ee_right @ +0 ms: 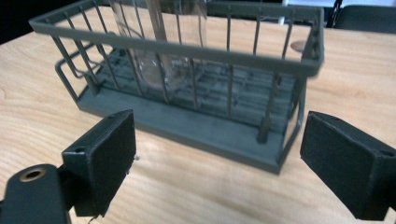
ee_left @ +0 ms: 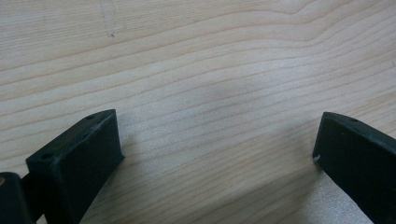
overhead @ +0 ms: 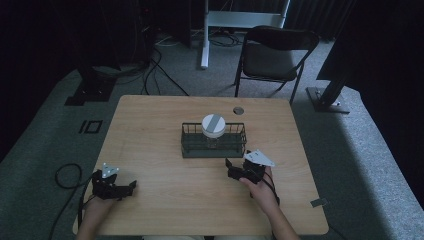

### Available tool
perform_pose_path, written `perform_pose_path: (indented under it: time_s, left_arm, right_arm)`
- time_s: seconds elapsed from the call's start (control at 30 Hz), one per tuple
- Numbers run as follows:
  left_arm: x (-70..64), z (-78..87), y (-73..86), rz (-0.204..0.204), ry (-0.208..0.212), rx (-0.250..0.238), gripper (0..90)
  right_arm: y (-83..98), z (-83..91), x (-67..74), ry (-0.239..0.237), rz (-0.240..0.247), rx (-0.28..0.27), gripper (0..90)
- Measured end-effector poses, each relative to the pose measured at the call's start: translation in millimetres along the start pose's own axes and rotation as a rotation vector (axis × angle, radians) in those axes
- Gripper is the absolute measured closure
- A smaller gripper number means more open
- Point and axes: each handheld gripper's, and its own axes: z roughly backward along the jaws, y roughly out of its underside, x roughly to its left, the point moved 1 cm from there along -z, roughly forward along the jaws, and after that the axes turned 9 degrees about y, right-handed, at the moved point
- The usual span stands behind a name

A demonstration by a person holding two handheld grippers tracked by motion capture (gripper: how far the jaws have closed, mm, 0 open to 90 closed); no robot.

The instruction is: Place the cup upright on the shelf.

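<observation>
A dark wire basket (overhead: 190, 145) stands at the middle of the wooden table (overhead: 150, 125). Inside it a clear glass jar (overhead: 214, 126) with a white lid stands upright. In the right gripper view the basket (ee_right: 243, 140) is close ahead and the jar's glass (ee_right: 159, 51) shows behind the bars. My right gripper (overhead: 233, 169) sits just in front of the basket's right end, open and empty, jaws wide apart (ee_right: 219, 154). My left gripper (overhead: 129, 188) rests near the table's front left, open (ee_left: 215, 144) over bare wood with nothing between its jaws.
A small round grommet (overhead: 238, 110) sits in the table's far edge. Behind the table stand a black folding chair (overhead: 272, 52) and a white desk leg (overhead: 204, 35). Cables (overhead: 65, 175) lie on the grey carpet at left.
</observation>
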Motion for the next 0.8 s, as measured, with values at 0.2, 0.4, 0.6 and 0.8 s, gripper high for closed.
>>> perform_pose_path:
  time_s: [0.2,0.4,0.6,0.8]
  left_arm:
    - [0.0,0.0,0.0,0.000,0.000,0.000,1.2]
    - [0.0,0.0,0.0,0.000,0.000,0.000,1.3]
    - [0.0,0.0,0.0,0.000,0.000,0.000,1.3]
    - [0.0,0.0,0.0,0.000,0.000,0.000,1.2]
  right_arm:
    - [11.3,1.4,-9.8,-0.003,-0.010,0.036,10.3]
    - [20.2,1.7,-21.0,0.017,-0.008,0.066,10.3]
    - [28.7,1.4,-32.5,0.038,-0.012,0.104,10.3]
    - [33.7,1.8,-39.8,0.042,-0.009,0.136,10.3]
